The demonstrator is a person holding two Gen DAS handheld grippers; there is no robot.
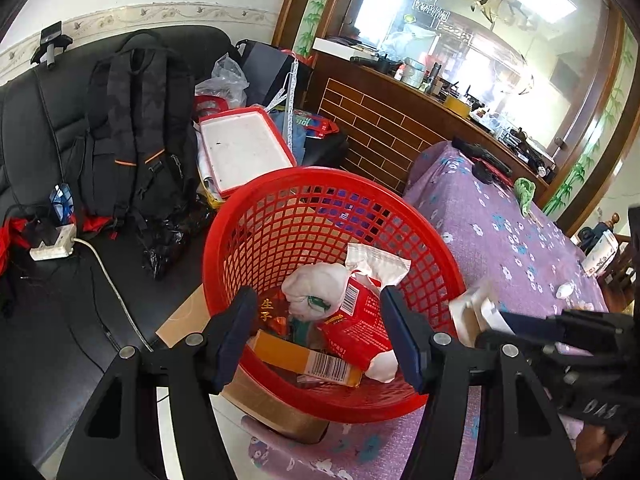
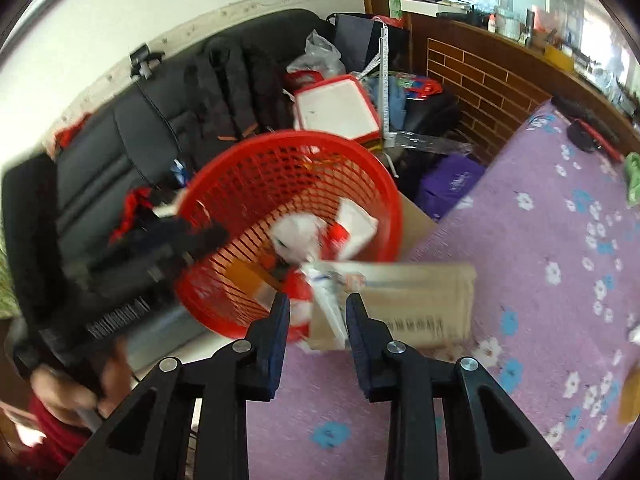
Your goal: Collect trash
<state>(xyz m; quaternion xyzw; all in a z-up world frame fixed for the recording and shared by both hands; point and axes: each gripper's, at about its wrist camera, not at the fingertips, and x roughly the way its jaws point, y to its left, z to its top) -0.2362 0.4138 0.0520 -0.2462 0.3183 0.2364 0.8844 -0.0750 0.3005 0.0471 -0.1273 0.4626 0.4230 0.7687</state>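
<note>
A red mesh basket (image 1: 332,184) (image 2: 288,140) leans at the table's corner. It holds a white wad (image 1: 316,284), a red packet (image 1: 356,332) and an orange box (image 1: 304,356). My left gripper (image 1: 318,300) stands open over the basket's mouth, its left finger at the wall and its right finger inside. In the right wrist view, the left gripper (image 2: 188,244) is a blur at the basket's left rim. My right gripper (image 2: 318,304) (image 1: 502,316) is shut on a small beige carton (image 2: 416,300) (image 1: 464,320) with a white wrapper (image 2: 326,284), just beside the basket's right rim.
The table wears a purple flowered cloth (image 1: 520,220) (image 2: 540,240) with a white scrap (image 1: 564,290) and a green rag (image 1: 524,192) on it. A black sofa carries a backpack (image 1: 140,120), a red-rimmed tray (image 1: 244,148) and a power strip (image 1: 52,248). Cardboard (image 1: 280,408) lies under the basket.
</note>
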